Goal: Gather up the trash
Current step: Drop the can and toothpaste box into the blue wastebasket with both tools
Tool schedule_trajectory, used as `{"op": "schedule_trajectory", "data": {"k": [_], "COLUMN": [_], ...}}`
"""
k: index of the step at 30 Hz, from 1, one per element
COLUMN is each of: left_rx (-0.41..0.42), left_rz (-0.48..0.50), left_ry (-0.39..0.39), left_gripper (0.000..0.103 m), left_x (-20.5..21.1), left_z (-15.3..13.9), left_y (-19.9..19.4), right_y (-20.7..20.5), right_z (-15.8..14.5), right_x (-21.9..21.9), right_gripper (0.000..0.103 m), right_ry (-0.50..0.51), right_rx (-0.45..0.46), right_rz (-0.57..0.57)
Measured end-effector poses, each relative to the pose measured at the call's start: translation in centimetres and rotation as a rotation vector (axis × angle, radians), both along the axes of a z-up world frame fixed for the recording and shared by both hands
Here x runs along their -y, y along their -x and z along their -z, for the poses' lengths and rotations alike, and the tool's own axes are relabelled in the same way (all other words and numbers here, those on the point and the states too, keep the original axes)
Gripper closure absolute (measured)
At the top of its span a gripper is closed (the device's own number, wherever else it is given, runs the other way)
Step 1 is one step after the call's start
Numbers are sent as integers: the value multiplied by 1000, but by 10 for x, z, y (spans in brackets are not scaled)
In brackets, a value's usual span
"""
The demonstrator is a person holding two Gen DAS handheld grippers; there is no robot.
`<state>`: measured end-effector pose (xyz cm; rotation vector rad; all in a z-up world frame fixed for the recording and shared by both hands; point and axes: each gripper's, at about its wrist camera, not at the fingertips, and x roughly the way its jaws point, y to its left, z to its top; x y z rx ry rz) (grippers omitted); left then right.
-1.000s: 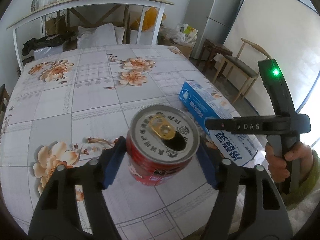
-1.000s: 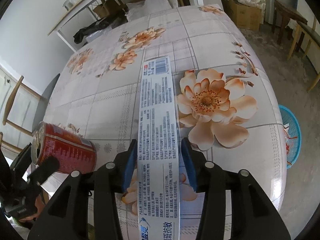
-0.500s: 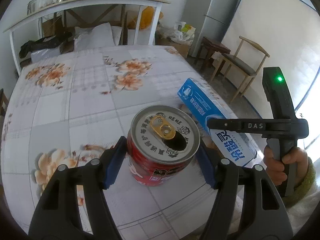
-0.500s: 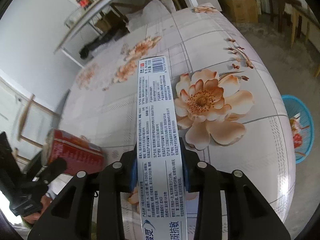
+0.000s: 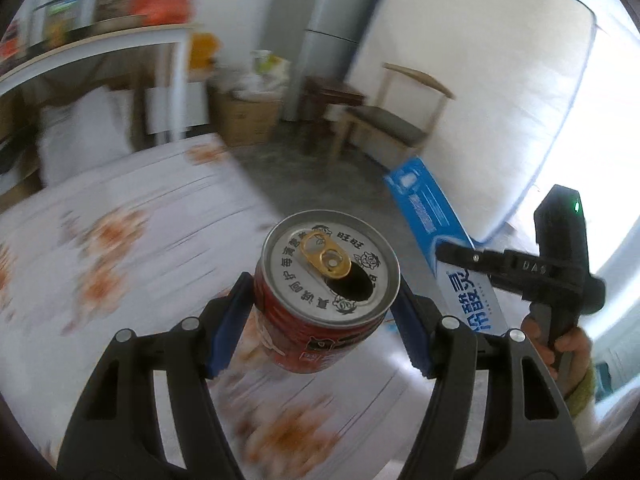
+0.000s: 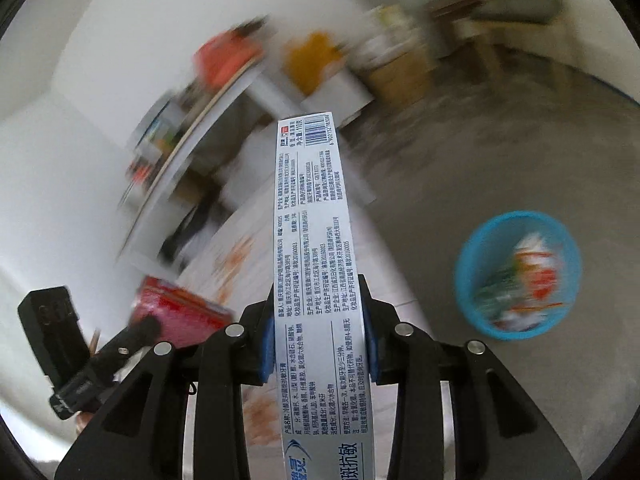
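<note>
Trash rides in both claws above the flowered table [image 5: 120,248]. Left claw [image 5: 322,320] is clamped on an opened red can [image 5: 320,304], its blue pads pressing both sides, the can tilted and clear of the table over its near edge. Right claw [image 6: 320,340], whose jaws have just been closing, grips a long toothpaste box [image 6: 316,248] lengthwise between its pads. A blue basket [image 6: 472,272] of wrappers sits on the floor beyond the table's edge.

"DAS" on right tongs [image 5: 532,268] (faint)
</note>
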<state>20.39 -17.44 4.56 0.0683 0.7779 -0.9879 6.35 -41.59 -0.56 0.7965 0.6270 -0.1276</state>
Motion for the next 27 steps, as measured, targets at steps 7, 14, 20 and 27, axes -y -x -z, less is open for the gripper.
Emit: {"op": "schedule_trajectory", "data": {"k": [7, 14, 20, 27], "left_rx": [-107, -126, -48, -79], "left_rz": [206, 213, 132, 150], "left_ry": [-106, -277, -333, -276], "left_gripper": [39, 32, 19, 19], "left_x": [148, 265, 294, 255], "left_z": [23, 89, 115, 98], "left_y": [-20, -40, -55, -56], "right_y": [65, 77, 65, 39], "right_z": [64, 115, 133, 159], "right_x": [82, 106, 115, 125], "right_gripper": [70, 70, 70, 70], "right_ry": [-141, -234, -254, -267], "right_rx": [-130, -215, -240, -287], "right_rz": [273, 345, 345, 322]}}
